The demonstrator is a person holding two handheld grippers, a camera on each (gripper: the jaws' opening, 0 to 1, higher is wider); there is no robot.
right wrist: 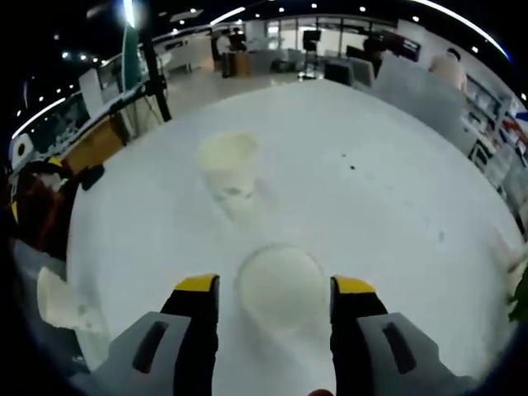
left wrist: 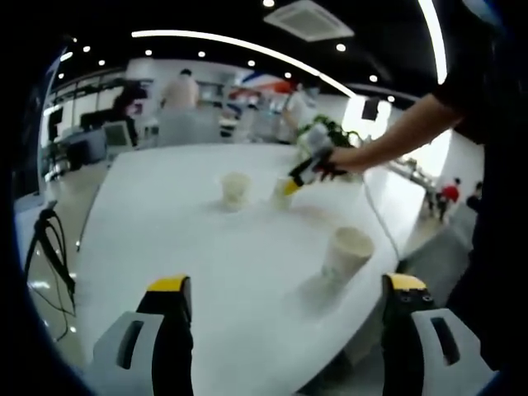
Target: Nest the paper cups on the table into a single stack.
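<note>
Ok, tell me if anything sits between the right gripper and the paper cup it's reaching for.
Nothing visible does. In the right gripper view the right gripper is open, and the nearest paper cup stands upright between its jaws. The white table around the cup is bare, and the second cup stands farther off.

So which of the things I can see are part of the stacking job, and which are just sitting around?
Job:
- cup between the right gripper's jaws
- cup beyond it
- near-edge cup
- left gripper

Not the job:
- white table
- tripod beside it
</note>
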